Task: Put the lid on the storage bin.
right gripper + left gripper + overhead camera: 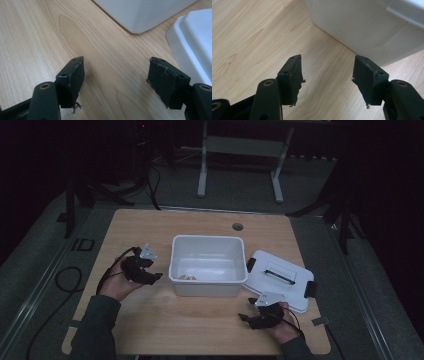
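Beside the white bin (207, 265), both tongs gape with nothing between the jaws.

The left tongs (156, 276) hang just left of the bin, touching nothing; the right tongs (243, 317) sit wider apart over the table (150, 320), near the white lid (280, 277) lying right of the bin.

Probably a dim lab: wooden table (150, 227), tripods, cables on carpet.
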Demonstrator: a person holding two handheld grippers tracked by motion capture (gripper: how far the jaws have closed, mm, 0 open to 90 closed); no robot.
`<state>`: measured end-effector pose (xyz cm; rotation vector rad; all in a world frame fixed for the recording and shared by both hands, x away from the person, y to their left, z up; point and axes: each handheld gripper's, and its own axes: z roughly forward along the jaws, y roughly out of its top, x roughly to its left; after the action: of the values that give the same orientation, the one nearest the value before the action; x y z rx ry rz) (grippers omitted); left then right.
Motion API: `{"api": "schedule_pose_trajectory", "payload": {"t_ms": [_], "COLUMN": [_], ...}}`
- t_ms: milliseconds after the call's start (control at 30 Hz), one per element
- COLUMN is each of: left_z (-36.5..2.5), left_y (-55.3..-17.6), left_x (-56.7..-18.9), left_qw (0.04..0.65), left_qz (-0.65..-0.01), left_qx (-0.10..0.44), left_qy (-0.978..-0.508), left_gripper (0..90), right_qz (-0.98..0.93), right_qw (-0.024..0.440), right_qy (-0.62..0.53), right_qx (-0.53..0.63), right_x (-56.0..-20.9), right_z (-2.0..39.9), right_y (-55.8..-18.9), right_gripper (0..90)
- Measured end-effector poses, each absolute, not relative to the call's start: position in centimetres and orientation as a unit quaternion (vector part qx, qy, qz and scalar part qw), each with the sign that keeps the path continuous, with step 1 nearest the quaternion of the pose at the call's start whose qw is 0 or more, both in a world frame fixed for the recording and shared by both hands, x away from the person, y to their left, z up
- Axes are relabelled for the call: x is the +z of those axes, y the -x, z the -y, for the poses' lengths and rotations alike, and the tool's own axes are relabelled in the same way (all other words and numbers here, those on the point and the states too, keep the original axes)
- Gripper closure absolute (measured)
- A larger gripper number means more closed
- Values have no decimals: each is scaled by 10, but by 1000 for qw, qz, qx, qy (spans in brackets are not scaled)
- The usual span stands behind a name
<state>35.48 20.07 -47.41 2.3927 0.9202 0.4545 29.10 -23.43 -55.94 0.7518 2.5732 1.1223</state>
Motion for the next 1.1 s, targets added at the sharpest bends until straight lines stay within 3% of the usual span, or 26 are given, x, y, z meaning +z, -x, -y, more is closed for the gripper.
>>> {"api": "schedule_pose_trajectory", "payload": {"t_ms": [400,567,1100], "left_z": [-202,-204,-209], "left_y": [-343,-336,-328], "left_x": [-506,-518,-546], "left_qw": [277,286,311], "left_qz": [-358,-366,-386], "left_qx": [192,184,167], "left_qy": [-871,-866,-852], "left_gripper": [391,389,402], "right_qz": [-881,-889,-900], "right_qw": [115,105,128], "right_qy": [-261,-259,-267], "right_qx": [377,364,321], "right_x": [-558,-553,-515], "right_z": [234,236,259], "right_y": [-291,-293,-296], "right_gripper": [302,417,485]}}
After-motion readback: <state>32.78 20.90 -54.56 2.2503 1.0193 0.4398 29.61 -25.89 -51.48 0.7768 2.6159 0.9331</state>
